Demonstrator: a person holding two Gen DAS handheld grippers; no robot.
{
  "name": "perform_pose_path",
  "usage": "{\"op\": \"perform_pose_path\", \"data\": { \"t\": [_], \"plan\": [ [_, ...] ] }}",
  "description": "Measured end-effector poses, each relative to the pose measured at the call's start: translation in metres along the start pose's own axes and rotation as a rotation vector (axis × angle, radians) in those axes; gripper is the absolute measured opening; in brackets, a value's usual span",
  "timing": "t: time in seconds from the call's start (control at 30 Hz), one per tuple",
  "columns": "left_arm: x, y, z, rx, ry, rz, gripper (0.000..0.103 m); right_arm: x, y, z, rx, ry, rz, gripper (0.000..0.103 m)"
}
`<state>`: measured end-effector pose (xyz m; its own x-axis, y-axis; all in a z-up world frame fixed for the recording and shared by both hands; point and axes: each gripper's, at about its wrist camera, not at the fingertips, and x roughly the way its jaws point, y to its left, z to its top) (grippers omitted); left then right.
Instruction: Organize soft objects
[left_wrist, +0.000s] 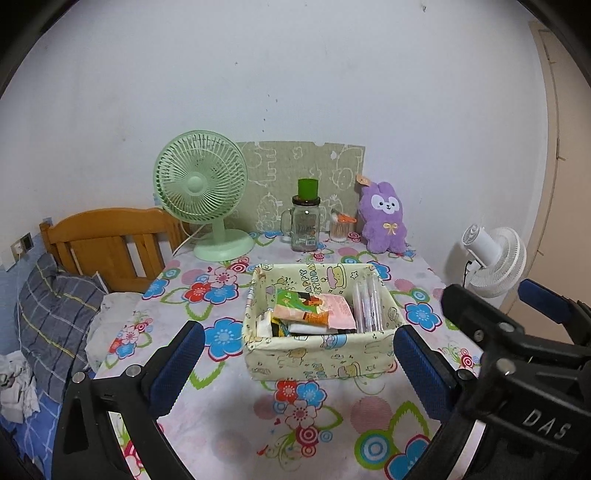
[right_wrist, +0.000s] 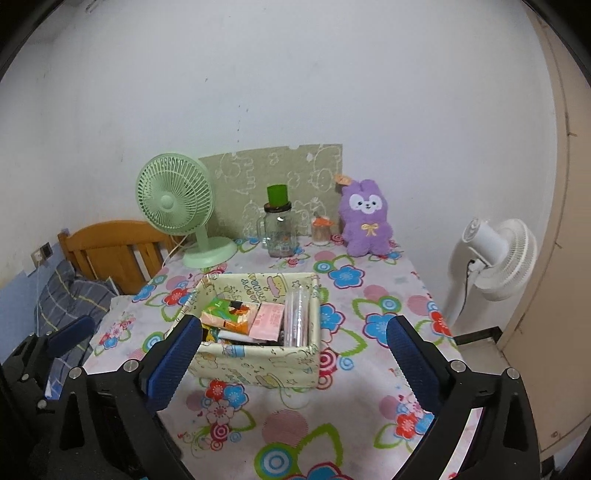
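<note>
Not much to read here tbh. The fabric storage box (left_wrist: 317, 354) in the middle of the table has "HAPPY BIRTHDAY" printed on its inside back wall, sitting sideways and tilted, and the same kind of lettering runs along the front wall but it's too warped to make out properly. The black body of the right gripper (left_wrist: 532, 314), poking into the left wrist view, has "DAS" on it. Packets in the box and the glass jar (left_wrist: 305, 226) have print, all too blurry.
</note>
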<state>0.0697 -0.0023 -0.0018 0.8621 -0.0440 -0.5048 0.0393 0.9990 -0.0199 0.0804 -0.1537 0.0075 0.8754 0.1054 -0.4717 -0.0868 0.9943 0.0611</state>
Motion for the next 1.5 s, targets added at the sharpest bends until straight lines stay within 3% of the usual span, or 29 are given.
{"op": "perform_pose_path", "data": {
  "t": [0.77, 1.5],
  "plan": [
    [-0.055, 0.012, -0.024, 0.009, -0.102, 0.014, 0.103, -0.061, -0.013, -0.027, 0.018, -0.104, -0.054, 0.103],
    [-0.052, 0.022, -0.021, -0.034, -0.096, 0.022, 0.103, -0.047, -0.010, -0.030, -0.012, -0.070, -0.056, 0.103]
  ]
}}
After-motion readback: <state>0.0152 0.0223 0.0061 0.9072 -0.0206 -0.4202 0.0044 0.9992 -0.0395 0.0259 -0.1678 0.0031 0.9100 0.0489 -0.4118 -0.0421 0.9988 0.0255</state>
